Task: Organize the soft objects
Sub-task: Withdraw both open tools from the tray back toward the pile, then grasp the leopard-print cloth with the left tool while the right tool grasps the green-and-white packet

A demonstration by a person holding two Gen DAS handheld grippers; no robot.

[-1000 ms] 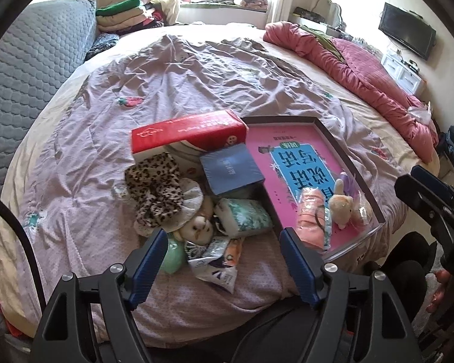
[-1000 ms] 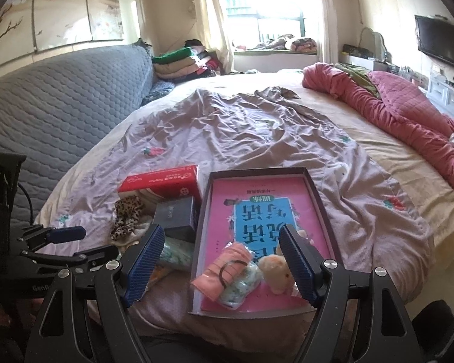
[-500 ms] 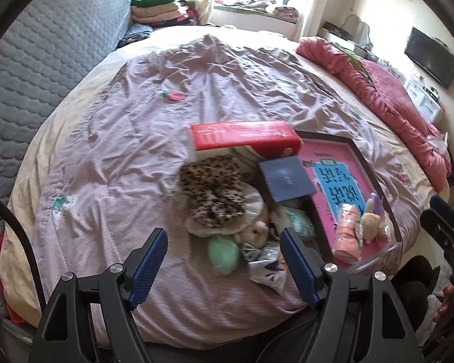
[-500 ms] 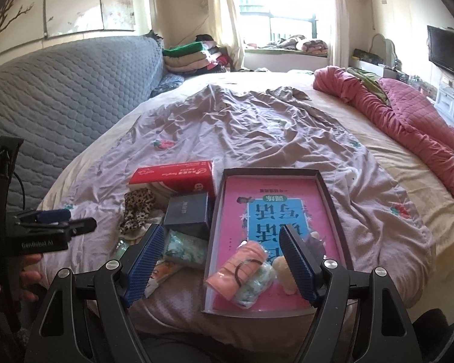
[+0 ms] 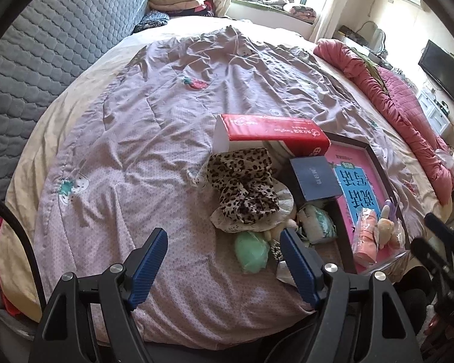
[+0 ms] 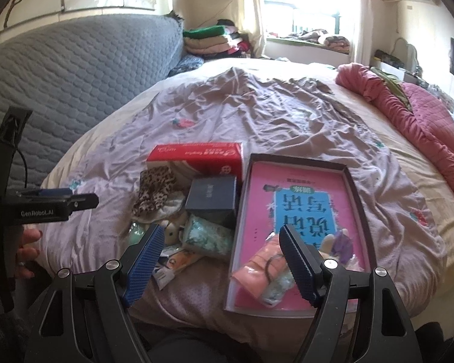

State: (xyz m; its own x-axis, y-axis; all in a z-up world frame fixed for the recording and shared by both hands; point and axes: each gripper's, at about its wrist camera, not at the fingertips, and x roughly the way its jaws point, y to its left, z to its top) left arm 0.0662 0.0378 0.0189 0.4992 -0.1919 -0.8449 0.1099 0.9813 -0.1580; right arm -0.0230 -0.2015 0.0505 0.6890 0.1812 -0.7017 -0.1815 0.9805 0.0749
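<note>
A pile of soft things lies on the bed: a leopard-print scrunchie point(image 5: 245, 186) point(image 6: 156, 190), a green squishy lump point(image 5: 251, 251), a small doll face point(image 6: 172, 232) and a teal packet point(image 5: 317, 224) point(image 6: 208, 237). The dark box tray point(image 5: 375, 163) point(image 6: 355, 199) with a pink lining holds a pink pouch point(image 5: 366, 236) point(image 6: 266, 264) and a small plush point(image 5: 386, 230) point(image 6: 333, 243). My left gripper point(image 5: 224, 267) is open and empty, left of the pile. My right gripper point(image 6: 219, 264) is open and empty, above the tray's near left edge.
A red tissue box point(image 5: 272, 134) point(image 6: 196, 157) and a dark blue box point(image 5: 314, 178) point(image 6: 213, 198) sit behind the pile. Snack wrappers point(image 6: 172, 264) lie at the bed's near edge. A pink quilt point(image 5: 408, 99) lies along the right, a grey headboard point(image 5: 45, 45) on the left.
My left gripper has swung left, so the pile now sits to its right. My right gripper has shifted slightly left and back. Both stay open.
</note>
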